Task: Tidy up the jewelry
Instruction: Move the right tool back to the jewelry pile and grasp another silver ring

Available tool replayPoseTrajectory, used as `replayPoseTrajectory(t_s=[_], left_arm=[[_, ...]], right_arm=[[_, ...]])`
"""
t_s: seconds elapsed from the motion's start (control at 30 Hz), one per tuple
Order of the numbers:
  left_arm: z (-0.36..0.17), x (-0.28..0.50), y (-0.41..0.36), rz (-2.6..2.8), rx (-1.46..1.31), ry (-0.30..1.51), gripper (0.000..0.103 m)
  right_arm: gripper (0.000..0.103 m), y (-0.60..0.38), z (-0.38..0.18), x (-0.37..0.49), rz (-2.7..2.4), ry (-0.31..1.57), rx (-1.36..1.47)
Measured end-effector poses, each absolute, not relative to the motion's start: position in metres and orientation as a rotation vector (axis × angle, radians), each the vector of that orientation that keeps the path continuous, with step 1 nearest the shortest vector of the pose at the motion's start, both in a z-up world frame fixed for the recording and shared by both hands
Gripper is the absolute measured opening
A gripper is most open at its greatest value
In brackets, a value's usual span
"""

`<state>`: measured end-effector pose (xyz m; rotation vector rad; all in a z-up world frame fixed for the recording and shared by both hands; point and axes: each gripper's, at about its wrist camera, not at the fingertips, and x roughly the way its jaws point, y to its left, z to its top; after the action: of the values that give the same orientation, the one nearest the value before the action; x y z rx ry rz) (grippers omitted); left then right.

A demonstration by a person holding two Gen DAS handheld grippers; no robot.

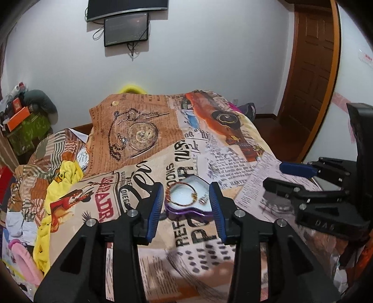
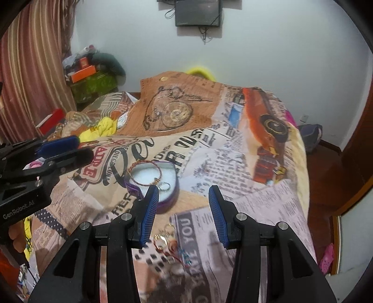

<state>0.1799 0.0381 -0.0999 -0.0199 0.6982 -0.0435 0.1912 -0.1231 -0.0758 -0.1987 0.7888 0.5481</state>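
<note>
Bed (image 2: 244, 163) under newspaper-print quilt; purple heart box (image 2: 160, 184) mid-frame holds bracelet (image 2: 149, 173) and ring (image 2: 166, 185); loose jewelry (image 2: 166, 242) lower centre; left gripper (image 1: 186, 207) and right gripper (image 2: 184, 209) fingers wide, empty; yellow cloth (image 1: 67, 172) left.

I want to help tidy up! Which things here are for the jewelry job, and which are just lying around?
For the job:
purple heart-shaped box with white lining
thin reddish-gold bangle in it
small silver ring in it
loose jewelry pile on the bedspread

Just lying around:
yellow cloth
orange box
wall screen
</note>
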Motion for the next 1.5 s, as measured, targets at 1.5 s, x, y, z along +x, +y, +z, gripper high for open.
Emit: replayPoseTrajectory(t_s=[1.5], left_arm=[[-0.194,0.172,-0.02,-0.18,-0.089,1.033,0.042]], right_arm=[[0.017,-0.167,-0.168,0.163,0.598,0.993,-0.084]])
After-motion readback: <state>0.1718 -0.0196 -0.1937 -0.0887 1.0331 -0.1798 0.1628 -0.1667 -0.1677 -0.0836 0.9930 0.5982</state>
